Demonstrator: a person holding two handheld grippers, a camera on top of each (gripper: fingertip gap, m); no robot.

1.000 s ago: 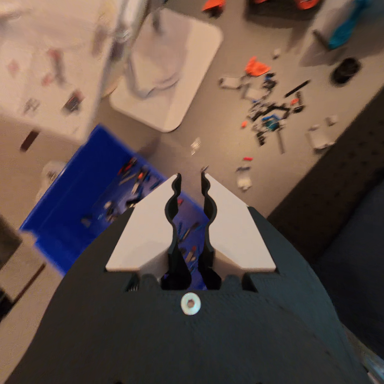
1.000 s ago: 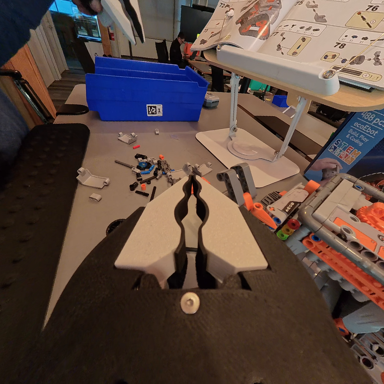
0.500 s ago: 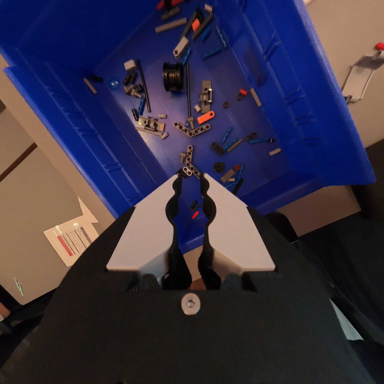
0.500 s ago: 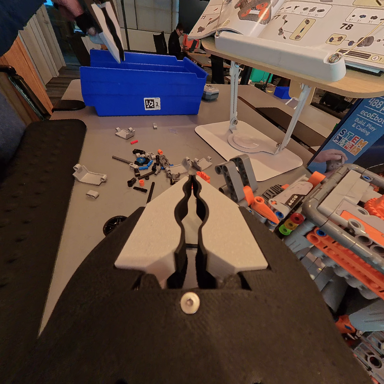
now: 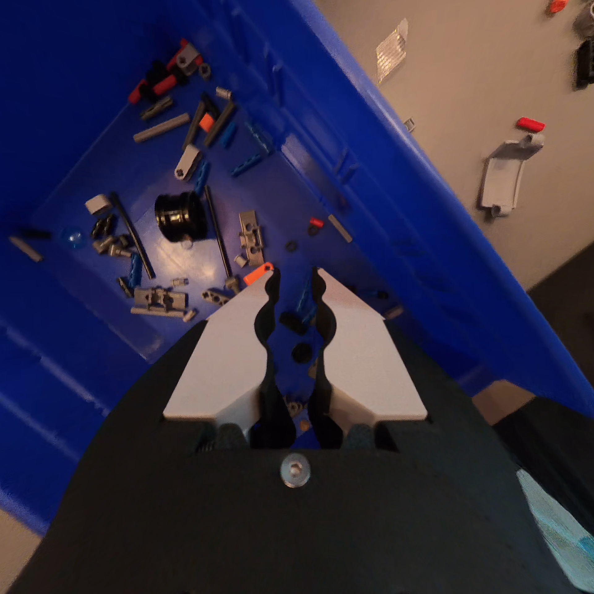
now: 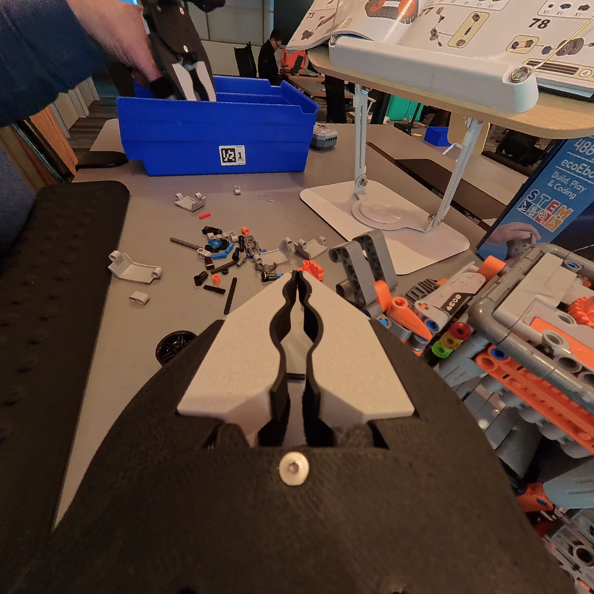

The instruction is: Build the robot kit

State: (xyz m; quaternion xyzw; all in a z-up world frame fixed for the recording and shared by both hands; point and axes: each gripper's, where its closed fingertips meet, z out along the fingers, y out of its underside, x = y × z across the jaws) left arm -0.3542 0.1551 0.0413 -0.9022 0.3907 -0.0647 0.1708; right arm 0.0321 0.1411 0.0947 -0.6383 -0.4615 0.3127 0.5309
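Blue bin (image 5: 401, 199) parts lie partly hidden behind parted left gripper (image 5: 294, 273).

Your left gripper (image 5: 294, 273) covers the near floor of the blue bin (image 5: 369, 180); small parts beneath stay unreadable. The instruction booklet (image 6: 450, 29) and orange-grey model (image 6: 520, 347) run past the frame edges.

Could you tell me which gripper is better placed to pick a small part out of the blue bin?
Left gripper: open, directly over the blue bin. Right gripper is shut, well short of it.
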